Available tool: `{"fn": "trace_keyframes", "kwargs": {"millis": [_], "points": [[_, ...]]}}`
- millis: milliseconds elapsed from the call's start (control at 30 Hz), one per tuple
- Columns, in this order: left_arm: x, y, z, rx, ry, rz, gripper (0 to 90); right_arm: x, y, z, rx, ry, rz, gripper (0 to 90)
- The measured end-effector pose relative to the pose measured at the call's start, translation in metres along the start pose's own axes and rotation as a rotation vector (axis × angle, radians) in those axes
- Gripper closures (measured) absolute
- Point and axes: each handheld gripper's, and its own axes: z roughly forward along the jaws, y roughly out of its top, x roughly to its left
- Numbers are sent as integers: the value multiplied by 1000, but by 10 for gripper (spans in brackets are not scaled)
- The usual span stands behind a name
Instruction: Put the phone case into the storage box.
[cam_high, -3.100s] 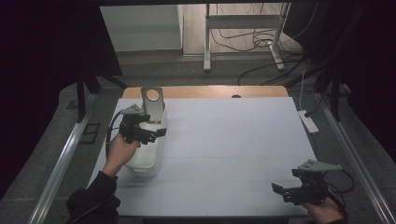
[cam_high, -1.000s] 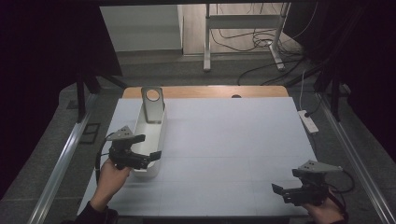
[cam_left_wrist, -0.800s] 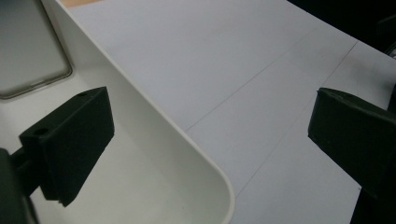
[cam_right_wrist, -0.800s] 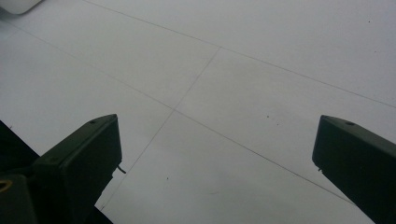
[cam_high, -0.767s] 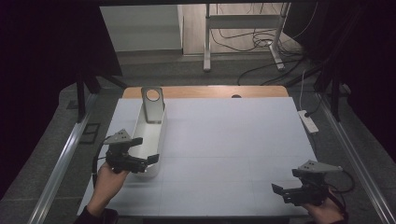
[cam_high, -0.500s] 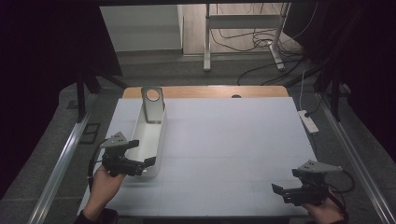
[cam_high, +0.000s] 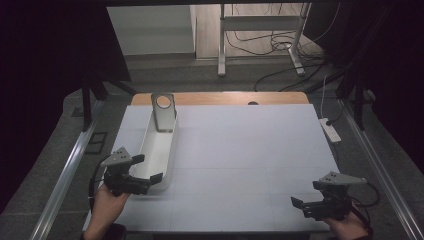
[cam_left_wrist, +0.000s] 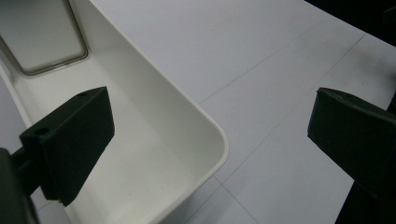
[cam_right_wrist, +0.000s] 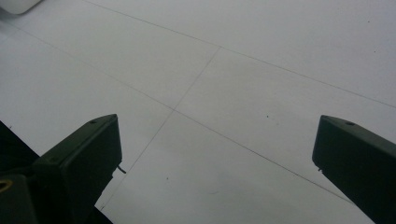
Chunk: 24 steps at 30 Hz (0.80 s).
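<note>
High view: the white table (cam_high: 250, 165), crossed by faint grid lines, fills the near ground, with a wooden edge strip (cam_high: 225, 98) along its far side; beyond lie a grey floor, loose cables (cam_high: 270, 45) and a metal stand (cam_high: 260, 30), with dark curtains on both sides. At the near right the right gripper (cam_high: 306, 206) hovers over bare table, jaws spread wide, holding nothing; at the near left the left gripper (cam_high: 150, 181) is also wide open and empty, its jaws straddling the near end of the long white tray (cam_high: 159, 150), one jaw over the inside, the other over the table; farther off, a grey plate with a round hole (cam_high: 163, 111) leans in the tray's far end.
</note>
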Motion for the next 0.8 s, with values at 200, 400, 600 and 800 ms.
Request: {"fn": "trace_keyframes", "kwargs": {"millis": [200,400,600,800], "points": [[-4,-8,-3,6,4,4,13,0,0,0,0,0,-3,18],[-7,-13,-7,7,19,10,12,0,0,0,-1,-1,-3,18],[-8,-20,-11,5,27,-2,12,0,0,0,0,-1,-2,17],[-8,-26,-16,2,31,-21,10,0,0,0,-1,-3,-3,16]]}}
